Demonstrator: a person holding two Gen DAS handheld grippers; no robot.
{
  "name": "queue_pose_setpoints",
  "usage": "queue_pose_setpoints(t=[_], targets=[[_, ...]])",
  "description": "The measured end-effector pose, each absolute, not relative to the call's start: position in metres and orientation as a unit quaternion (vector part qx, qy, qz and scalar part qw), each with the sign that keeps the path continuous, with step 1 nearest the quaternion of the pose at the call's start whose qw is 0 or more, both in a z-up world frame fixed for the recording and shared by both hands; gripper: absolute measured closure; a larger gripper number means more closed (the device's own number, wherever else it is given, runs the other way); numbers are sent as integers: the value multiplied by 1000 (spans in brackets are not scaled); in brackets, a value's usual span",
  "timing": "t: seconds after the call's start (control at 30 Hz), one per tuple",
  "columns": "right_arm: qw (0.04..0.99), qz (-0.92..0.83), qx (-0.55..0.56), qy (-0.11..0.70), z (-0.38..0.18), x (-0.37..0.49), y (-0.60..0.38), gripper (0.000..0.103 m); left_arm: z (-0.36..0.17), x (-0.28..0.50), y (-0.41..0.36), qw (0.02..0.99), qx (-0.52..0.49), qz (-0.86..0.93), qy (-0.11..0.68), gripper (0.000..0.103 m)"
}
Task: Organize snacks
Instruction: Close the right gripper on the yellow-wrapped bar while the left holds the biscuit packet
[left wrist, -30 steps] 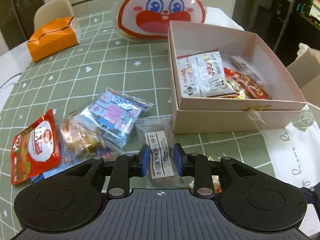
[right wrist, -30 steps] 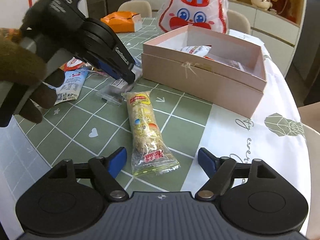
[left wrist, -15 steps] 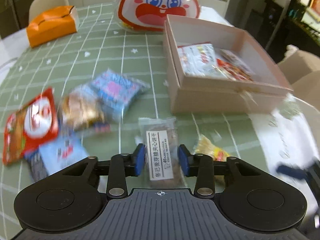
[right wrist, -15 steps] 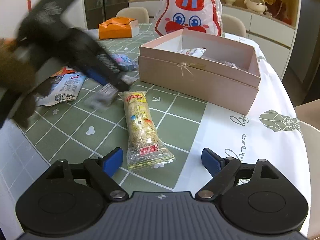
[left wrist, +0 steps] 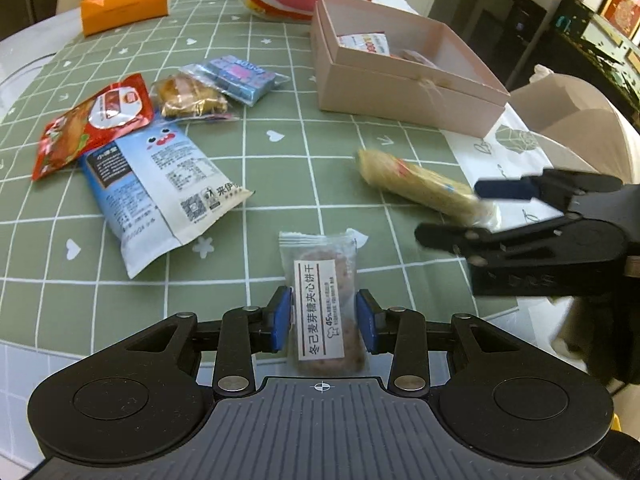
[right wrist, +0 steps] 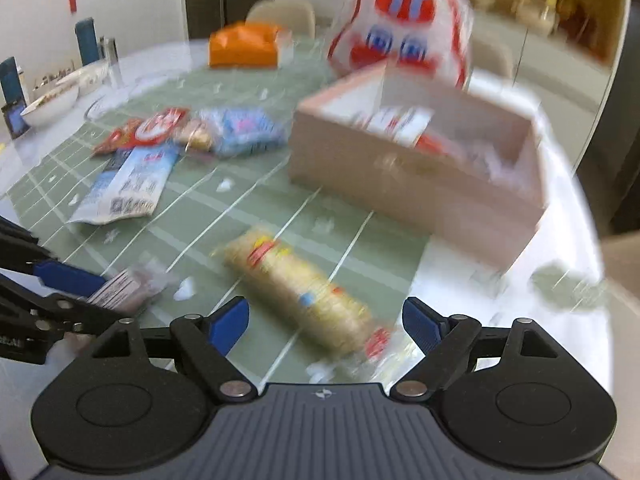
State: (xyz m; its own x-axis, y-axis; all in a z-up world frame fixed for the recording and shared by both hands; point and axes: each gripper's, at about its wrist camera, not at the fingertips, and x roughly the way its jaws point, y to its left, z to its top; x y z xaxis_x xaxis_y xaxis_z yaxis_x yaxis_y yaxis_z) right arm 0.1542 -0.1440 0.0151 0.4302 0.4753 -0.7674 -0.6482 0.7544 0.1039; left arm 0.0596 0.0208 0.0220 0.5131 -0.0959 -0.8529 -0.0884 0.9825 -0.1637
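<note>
While I had both wrist views up, this is what I logged:
left gripper (left wrist: 323, 322): clamped on the biscuit packet (left wrist: 320, 312), blue pads pressed to both long sides; jaws had just eased a little wider, packet between them
biscuit packet: lower centre of the left view, clear wrapper, white label strip; blurred at lower left of the right view (right wrist: 120, 290)
right gripper (right wrist: 325, 322): jaws wide apart, holding nothing
yellow snack bar (right wrist: 298, 296): lay on the green checked tablecloth (left wrist: 320, 160), its near end between my right fingers, pads not touching; mid right in the left view (left wrist: 420, 188)
pink box (left wrist: 404, 96): upper right, lid off, packets inside
loose snacks: red packet (left wrist: 94, 120), blue-white bag (left wrist: 160, 184), pastry (left wrist: 188, 96), blue pack (left wrist: 240, 76), all left of centre
right view: heavily motion-blurred
</note>
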Motion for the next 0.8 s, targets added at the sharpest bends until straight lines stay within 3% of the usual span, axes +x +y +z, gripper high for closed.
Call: queue_pose_setpoints(t=[0.1, 0.37, 0.43, 0.5, 0.57, 0.8], targets=[[830, 358, -66, 423, 25, 150, -148, 24, 21, 58, 20, 867, -91, -1, 490, 62], [845, 325, -93, 415, 14, 163, -117, 27, 20, 57, 14, 868, -79, 1, 490, 61], [847, 313, -122, 412, 8, 163, -105, 33, 20, 55, 9, 872, -60, -1, 486, 60], [846, 318, -139, 406, 10, 159, -99, 59, 18, 52, 5, 876, -41, -4, 480, 59], [838, 325, -145, 414, 15, 155, -99, 74, 18, 50, 4, 878, -44, -4, 476, 57], [836, 304, -121, 439, 23, 144, -136, 75, 20, 52, 14, 869, -90, -9, 487, 59]])
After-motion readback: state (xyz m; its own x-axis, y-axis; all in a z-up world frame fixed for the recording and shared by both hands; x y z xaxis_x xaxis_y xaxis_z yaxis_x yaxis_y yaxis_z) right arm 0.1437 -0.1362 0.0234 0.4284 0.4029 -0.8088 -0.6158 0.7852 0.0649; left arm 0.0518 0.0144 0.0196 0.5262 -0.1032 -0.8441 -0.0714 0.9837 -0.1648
